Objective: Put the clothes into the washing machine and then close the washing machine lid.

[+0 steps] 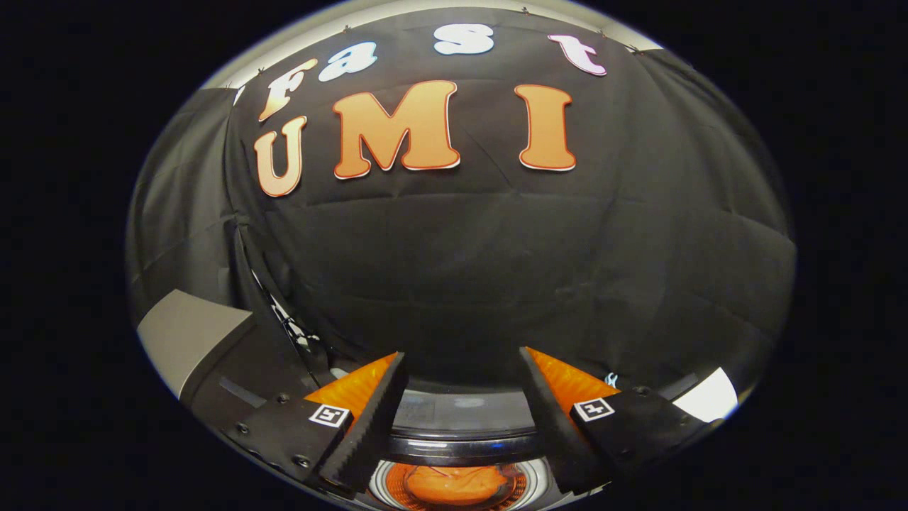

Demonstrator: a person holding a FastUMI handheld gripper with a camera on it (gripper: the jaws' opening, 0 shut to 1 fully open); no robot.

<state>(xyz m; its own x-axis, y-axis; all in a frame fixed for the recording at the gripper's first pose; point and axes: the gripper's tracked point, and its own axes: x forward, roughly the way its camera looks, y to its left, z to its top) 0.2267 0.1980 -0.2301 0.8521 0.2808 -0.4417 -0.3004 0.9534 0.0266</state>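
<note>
Gripper fingers spread wide, nothing between them, not touching anything. Tips sit up against the dark booth wall backdrop, well above the machine.

Washing machine is directly below/ahead of the fingers, seen btwn them at the lower end of the gap. Top panel w/ a dark glossy band runs across from finger to finger. Under that band the round drum opening shows, pale rim around it. So lid isn't over the opening as far as I can tell; lid itself can't be made out.

Clothes: orange bundle lying inside the drum, roughly centred btwn the two fingers, below the tips. Apart from both fingers, no contact. Can't tell the garment type, it's a crumpled lump w/ a couple of fold lines.

Other bits: grey flat surface off to the left of the left finger, some cabling running down the wall seam next to it. White patch past the right finger, can't tell what it is.
</note>
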